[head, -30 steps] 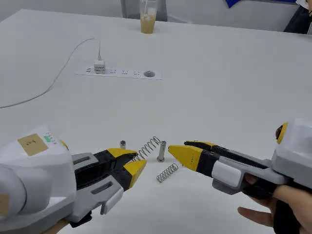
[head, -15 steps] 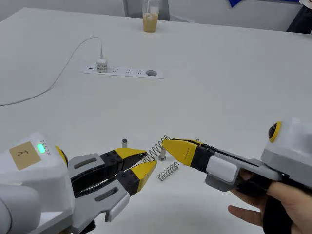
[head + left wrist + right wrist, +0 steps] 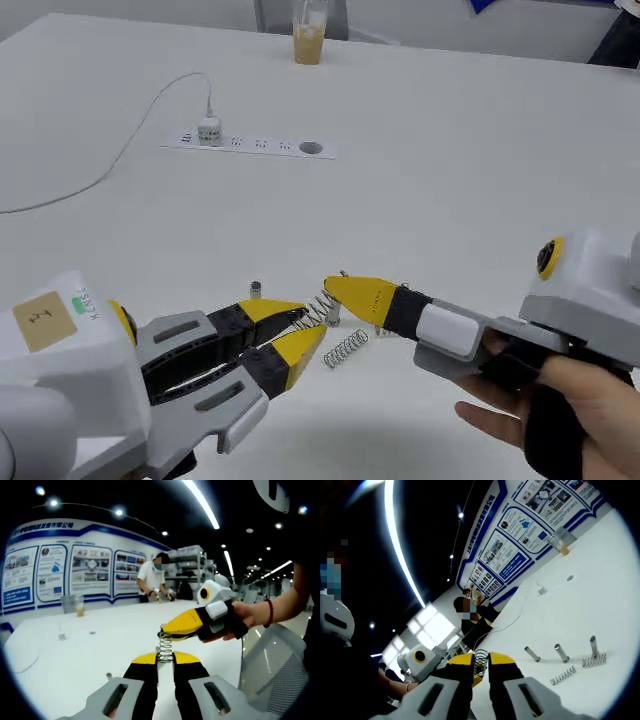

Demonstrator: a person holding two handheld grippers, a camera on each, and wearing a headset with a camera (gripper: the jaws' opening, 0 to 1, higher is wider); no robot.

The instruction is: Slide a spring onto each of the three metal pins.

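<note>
The left hand-held gripper (image 3: 305, 325) and right hand-held gripper (image 3: 340, 290) each pinch an end of one spring (image 3: 322, 305), held above the worktop (image 3: 450, 200). A second spring (image 3: 346, 349) lies loose near the pins (image 3: 561, 653) (three, standing upright).

Light: bright, even, from ceiling strips (image 3: 202, 504) above the left gripper (image 3: 165, 656); ceiling dark around the lamps. Table (image 3: 450, 150): white, soft shadows under the right gripper (image 3: 335, 287). Gripper views: fisheye bend at edges; spring (image 3: 165, 642) sharp, own jaws slightly blurred.

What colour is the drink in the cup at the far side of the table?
Pale amber drink, shown best in the head view.
</note>
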